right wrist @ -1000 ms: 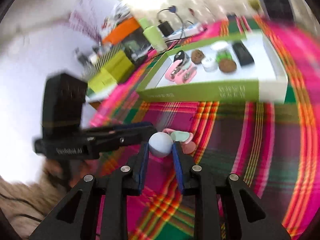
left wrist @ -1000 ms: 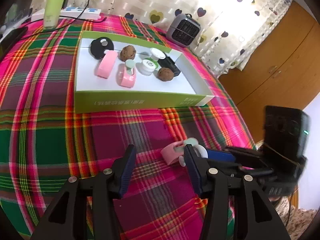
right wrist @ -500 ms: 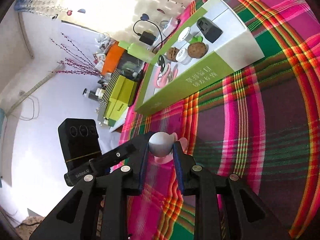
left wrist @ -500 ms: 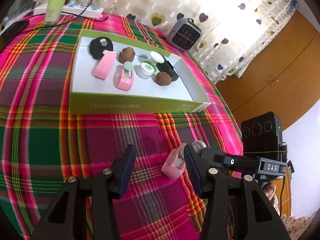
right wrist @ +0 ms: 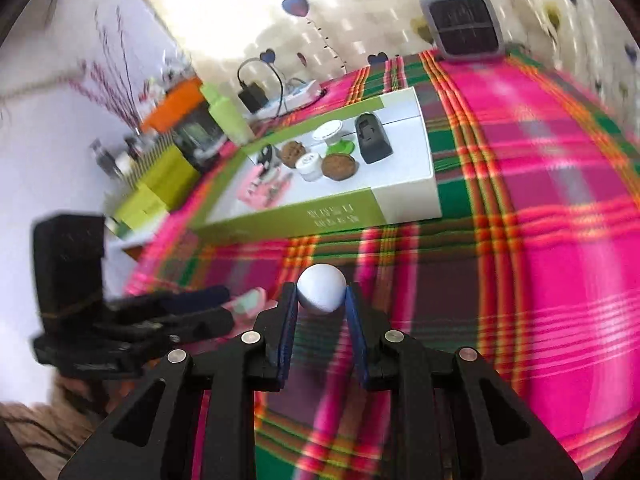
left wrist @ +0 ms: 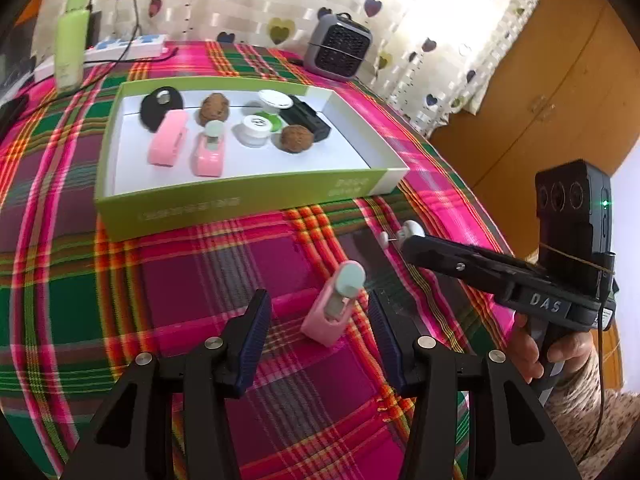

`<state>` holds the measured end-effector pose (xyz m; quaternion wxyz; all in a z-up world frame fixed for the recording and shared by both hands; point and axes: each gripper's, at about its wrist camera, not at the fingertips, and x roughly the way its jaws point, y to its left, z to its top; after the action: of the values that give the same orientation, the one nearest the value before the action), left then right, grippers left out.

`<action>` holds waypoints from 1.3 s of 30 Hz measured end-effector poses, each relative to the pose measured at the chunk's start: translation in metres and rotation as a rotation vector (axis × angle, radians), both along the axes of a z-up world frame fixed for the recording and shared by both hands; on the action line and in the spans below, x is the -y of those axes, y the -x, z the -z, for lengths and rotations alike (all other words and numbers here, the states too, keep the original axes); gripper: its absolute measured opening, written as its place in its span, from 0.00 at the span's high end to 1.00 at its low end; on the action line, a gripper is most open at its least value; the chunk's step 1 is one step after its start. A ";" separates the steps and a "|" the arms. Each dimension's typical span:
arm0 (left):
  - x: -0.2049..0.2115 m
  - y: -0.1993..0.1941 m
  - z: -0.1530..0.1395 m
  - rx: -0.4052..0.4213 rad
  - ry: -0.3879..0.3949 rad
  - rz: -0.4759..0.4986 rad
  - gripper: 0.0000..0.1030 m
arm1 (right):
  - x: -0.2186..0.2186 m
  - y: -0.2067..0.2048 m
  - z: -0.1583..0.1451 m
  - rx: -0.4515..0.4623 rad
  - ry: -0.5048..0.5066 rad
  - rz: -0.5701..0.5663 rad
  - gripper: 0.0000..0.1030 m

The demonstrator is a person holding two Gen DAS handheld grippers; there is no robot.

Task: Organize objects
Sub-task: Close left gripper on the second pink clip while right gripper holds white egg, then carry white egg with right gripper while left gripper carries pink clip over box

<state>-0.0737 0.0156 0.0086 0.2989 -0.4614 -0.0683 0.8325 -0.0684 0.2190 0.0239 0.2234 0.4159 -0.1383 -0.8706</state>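
My left gripper [left wrist: 318,316] is open, its jaws on either side of a pink clip with a mint round cap [left wrist: 334,306] that lies on the plaid cloth. My right gripper [right wrist: 321,300] is shut on a small white round knob [right wrist: 321,289] and holds it above the cloth; the same gripper shows in the left wrist view [left wrist: 404,236] with the white knob [left wrist: 410,229] at its tips. A green-sided white box [left wrist: 248,200] holds two pink clips, two brown balls, white round pieces and black items.
A grey heater [left wrist: 338,52], a power strip [left wrist: 124,46] with cables and a green bottle [left wrist: 72,52] stand behind the box. A wooden cabinet [left wrist: 540,92] is to the right. The table edge drops off at right.
My right gripper has lifted the white knob away from the pink clip and swung toward the box. My left gripper has closed in around the pink clip, still open.
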 end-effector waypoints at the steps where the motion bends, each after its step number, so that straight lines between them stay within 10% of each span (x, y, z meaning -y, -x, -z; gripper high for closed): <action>1: -0.002 -0.001 0.000 -0.003 0.006 0.006 0.53 | 0.002 0.000 0.001 -0.005 -0.021 -0.001 0.75; 18: -0.021 -0.009 0.001 -0.120 0.153 0.020 0.54 | 0.004 -0.003 0.004 -0.030 -0.083 -0.008 0.75; 25: -0.023 -0.009 0.001 -0.152 0.209 0.005 0.75 | 0.004 -0.003 0.004 -0.031 -0.085 -0.009 0.75; 39: -0.023 -0.008 0.002 -0.153 0.225 -0.016 0.84 | 0.005 -0.004 0.005 -0.031 -0.086 -0.011 0.75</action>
<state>-0.0662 0.0383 0.0070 0.2429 -0.4266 0.0448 0.8701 -0.0644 0.2142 0.0193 0.2124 0.4123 -0.0951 -0.8808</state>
